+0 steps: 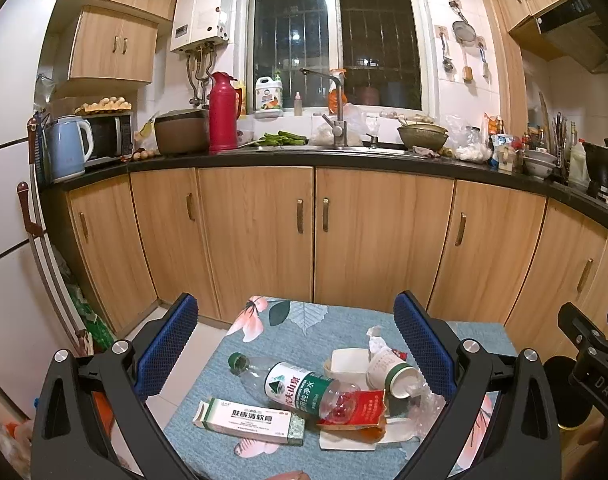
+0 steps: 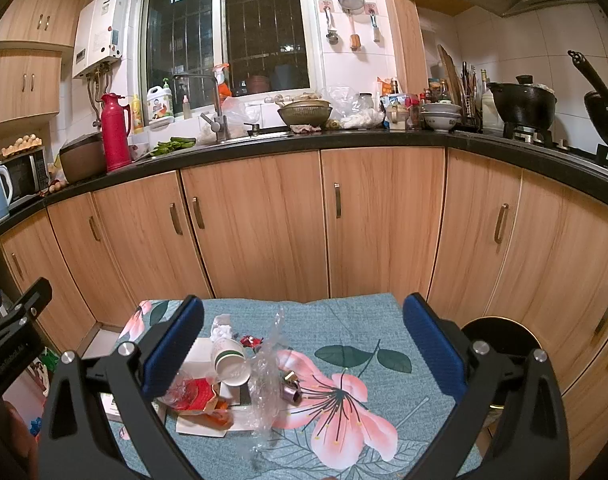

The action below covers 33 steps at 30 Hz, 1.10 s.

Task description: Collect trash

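Left gripper (image 1: 300,344) wide apart, empty, hovering over floral-cloth table (image 1: 335,320). Between its fingers, left to right: ointment box (image 1: 250,420) nearest left finger, plastic bottle (image 1: 292,386) lying on its side, red wrapper (image 1: 355,408), paper cup (image 1: 391,372) tipped over close to right finger. Right gripper (image 2: 304,344) also wide, empty; trash pile sits toward its left finger, crinkled clear plastic (image 2: 266,380) about mid-gap, small metallic piece (image 2: 292,388) beside it, possibly a cap. Round stool (image 2: 499,340) outside right finger.
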Tool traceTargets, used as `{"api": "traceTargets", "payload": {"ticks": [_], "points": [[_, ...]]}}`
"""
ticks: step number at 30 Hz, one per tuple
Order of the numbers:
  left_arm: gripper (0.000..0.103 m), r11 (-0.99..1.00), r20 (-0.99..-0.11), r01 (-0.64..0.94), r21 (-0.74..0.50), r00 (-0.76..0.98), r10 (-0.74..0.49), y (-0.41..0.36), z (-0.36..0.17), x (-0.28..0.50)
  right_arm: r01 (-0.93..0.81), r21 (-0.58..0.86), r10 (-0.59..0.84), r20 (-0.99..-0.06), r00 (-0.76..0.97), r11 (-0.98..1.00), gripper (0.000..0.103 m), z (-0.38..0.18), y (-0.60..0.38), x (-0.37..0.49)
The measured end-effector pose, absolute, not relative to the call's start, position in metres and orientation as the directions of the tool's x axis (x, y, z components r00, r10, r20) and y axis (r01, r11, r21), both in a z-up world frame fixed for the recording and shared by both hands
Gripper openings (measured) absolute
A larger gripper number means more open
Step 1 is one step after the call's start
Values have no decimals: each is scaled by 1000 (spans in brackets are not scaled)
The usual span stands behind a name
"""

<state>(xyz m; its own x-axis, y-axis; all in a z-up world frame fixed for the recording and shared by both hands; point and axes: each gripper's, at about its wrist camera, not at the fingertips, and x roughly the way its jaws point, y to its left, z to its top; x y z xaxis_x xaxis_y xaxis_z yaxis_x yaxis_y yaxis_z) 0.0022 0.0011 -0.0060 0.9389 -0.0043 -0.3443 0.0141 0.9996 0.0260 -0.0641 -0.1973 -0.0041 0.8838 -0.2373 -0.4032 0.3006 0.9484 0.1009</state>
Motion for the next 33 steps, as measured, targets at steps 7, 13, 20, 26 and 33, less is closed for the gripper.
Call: {"api": "traceTargets", "payload": {"ticks": [7, 13, 20, 26, 33], "points": [[95, 1000, -344, 12, 25, 939, -3, 0, -8, 3, 302, 101, -238, -404, 883, 948, 100, -5, -199, -65], [95, 1000, -345, 17, 24, 939, -8, 0, -9, 2, 301, 101, -237, -405, 883, 948, 100, -4, -199, -65], [95, 1000, -344, 18, 24, 939, -9, -1, -9, 0, 302, 100, -239, -405, 883, 948, 100, -6, -198, -65], [95, 1000, -346, 18, 22, 938, -9, -1, -9, 1, 301, 100, -237, -407, 882, 948, 100, -5, -198, -64], [95, 1000, -345, 18, 23, 939, -9, -1, -8, 1, 300, 100, -237, -407, 882, 949, 100, -6, -198, -64]]}}
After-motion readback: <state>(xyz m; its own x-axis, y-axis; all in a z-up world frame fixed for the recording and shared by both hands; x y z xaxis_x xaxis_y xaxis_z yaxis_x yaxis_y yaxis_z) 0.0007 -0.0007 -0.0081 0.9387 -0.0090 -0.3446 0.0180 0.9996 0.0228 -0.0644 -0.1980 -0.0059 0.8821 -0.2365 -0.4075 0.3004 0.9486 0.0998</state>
